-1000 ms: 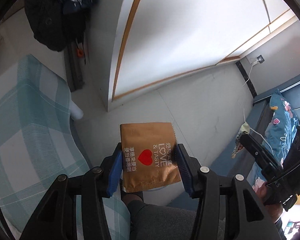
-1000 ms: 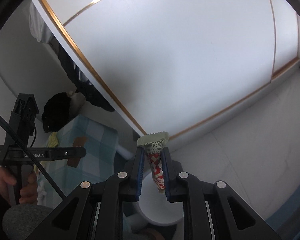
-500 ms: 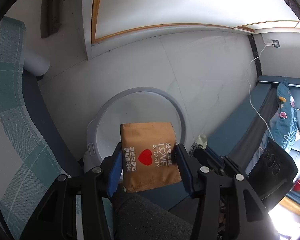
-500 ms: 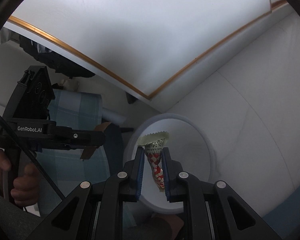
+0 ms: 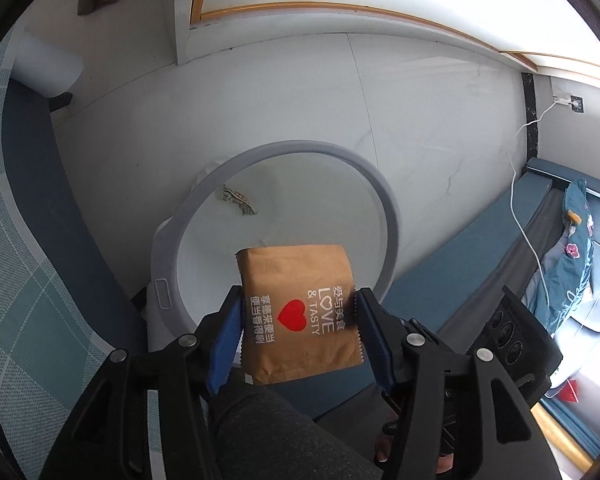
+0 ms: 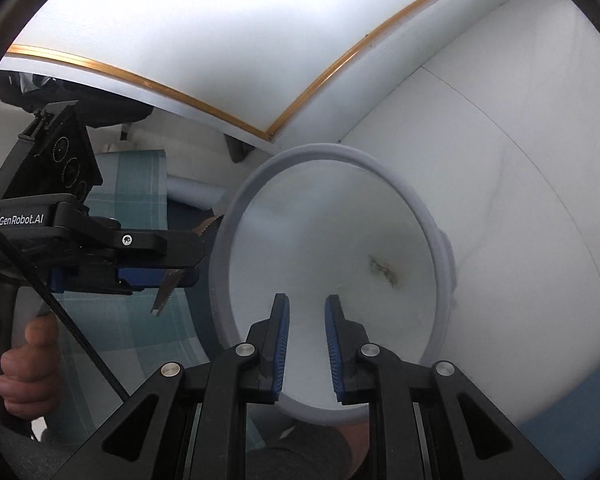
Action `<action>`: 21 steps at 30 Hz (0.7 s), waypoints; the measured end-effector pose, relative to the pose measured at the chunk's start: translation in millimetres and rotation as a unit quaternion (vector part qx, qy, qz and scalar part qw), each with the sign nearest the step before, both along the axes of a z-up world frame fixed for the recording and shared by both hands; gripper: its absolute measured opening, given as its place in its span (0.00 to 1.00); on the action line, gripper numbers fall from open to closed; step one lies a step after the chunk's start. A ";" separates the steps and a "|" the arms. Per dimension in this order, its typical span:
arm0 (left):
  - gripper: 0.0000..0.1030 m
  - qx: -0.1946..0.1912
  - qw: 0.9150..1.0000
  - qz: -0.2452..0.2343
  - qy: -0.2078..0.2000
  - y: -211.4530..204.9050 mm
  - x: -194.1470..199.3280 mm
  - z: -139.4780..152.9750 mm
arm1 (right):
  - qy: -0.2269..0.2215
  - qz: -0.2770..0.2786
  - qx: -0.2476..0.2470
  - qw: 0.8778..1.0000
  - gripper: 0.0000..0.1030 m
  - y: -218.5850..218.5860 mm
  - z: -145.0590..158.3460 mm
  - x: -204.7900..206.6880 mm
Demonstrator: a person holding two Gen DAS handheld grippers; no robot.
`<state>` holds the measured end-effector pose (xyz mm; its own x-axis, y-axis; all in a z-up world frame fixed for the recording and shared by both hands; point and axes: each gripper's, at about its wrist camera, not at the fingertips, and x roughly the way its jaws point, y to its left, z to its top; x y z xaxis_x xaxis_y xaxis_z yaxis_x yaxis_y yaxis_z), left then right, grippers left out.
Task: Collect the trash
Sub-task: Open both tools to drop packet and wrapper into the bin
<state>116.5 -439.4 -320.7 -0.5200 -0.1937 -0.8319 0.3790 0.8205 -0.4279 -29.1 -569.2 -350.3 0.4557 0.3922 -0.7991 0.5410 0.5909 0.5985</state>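
While both claws hang over the bin (image 5: 388, 216), the step in hand is the drop: trash goes from claw to bin. The left claw (image 5: 298, 316) has the brown packet (image 5: 296, 312) between its blue pads and its jaws are opening; the right-hand pad looks clear of the packet's edge, the left one just at it, so the packet seems about loose, over the near part of the bin's mouth. The right claw (image 6: 307, 312) is spread a little with nothing between its pads, and a crumpled wrapper (image 6: 384, 270) lies low inside the bin.

Next, I judge, the left jaws need to part enough for the packet to slip free and fall inside the rim, not onto the near edge.

Half a second ago the right claw pinched a red-and-white wrapper above the bin; now it is bare. The left claw then gripped the packet firmly. Both claws have come lower, and the bin fills more of each view.
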 end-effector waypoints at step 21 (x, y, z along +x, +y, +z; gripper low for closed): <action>0.65 0.026 0.994 -0.046 -0.094 4.4 -1.0 39.9 | 0.003 -0.030 -0.065 0.997 0.45 -27.6 33.9 -4.7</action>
<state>115.5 -435.0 -280.8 -0.3677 -0.1060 -0.9239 0.5231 0.7978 -0.2997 -33.8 -596.8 -316.4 0.4700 0.2569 -0.8445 0.5819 0.6292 0.5153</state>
